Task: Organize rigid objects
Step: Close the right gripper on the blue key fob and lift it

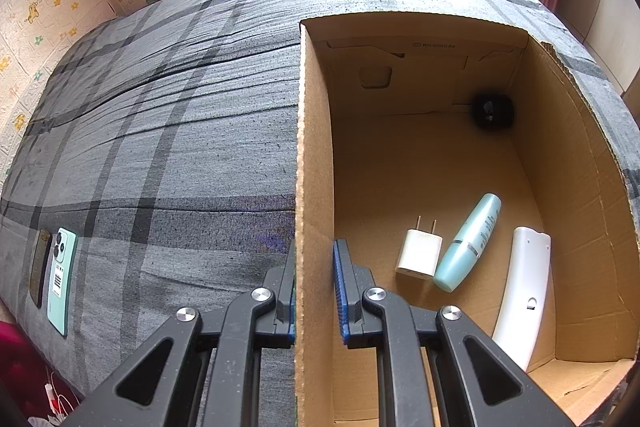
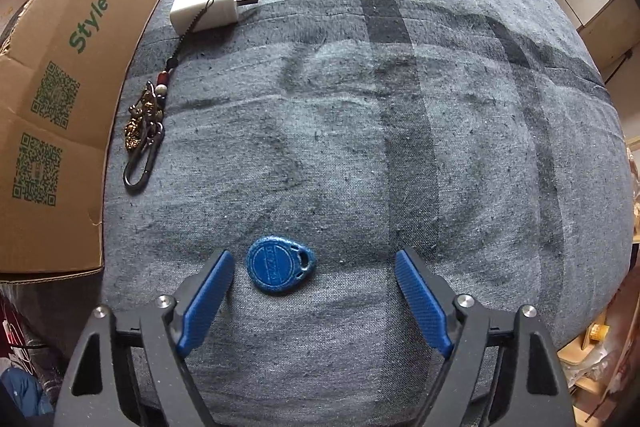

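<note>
While keychain [image 2: 144, 123] lies near, charger [image 2: 206, 5] touches its cord.

We are looking at a matt, rough-woven grey checked cloth [image 2: 360, 147], a cardboard box [image 1: 316, 147] showing a raw corrugated edge, a grainy blue plastic key tag [image 2: 280, 265], a smooth white plastic charger [image 2: 206, 5], and a dull metal clip [image 2: 140, 167].
</note>
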